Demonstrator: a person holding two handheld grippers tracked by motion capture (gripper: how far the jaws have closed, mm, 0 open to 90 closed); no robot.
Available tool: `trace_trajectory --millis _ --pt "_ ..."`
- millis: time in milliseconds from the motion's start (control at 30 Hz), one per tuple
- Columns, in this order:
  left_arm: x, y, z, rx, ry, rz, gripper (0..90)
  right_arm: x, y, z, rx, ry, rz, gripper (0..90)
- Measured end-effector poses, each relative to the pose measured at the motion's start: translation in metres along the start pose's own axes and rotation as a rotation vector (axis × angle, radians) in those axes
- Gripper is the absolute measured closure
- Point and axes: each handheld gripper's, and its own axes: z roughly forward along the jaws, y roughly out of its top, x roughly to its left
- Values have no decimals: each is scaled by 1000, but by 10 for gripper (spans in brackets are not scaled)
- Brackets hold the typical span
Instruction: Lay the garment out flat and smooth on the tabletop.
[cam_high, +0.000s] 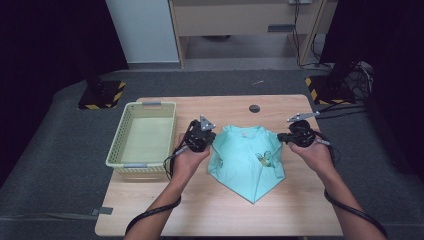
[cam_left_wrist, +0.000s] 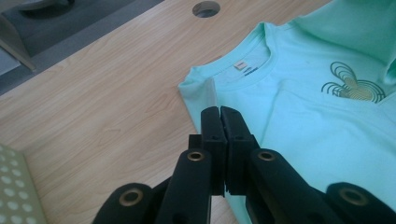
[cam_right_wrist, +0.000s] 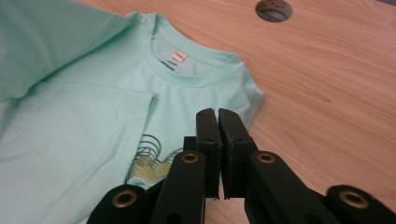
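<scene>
Mint T-shirt (cam_high: 247, 160), part-folded, mid-table (cam_high: 300, 210); yellow basket (cam_high: 142, 134) at left edge.
Left gripper (cam_high: 204, 135) and right gripper (cam_high: 295, 136): jaws closed, empty, flanking the collar.

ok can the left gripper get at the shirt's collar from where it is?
Probably yes. The left gripper sits at the shirt's left shoulder, jaws shut, with the collar just beyond it and nothing lying between.

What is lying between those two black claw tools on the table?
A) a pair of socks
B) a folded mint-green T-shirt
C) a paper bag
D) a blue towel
B: a mint-green T-shirt, partly folded, with its collar and label showing, lies between the left gripper and right gripper.
</scene>
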Motion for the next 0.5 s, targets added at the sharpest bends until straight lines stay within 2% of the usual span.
trace_trajectory --millis 500 --pt "18 -9 -7 31 37 -7 888 -47 -21 -17 34 -52 87 878"
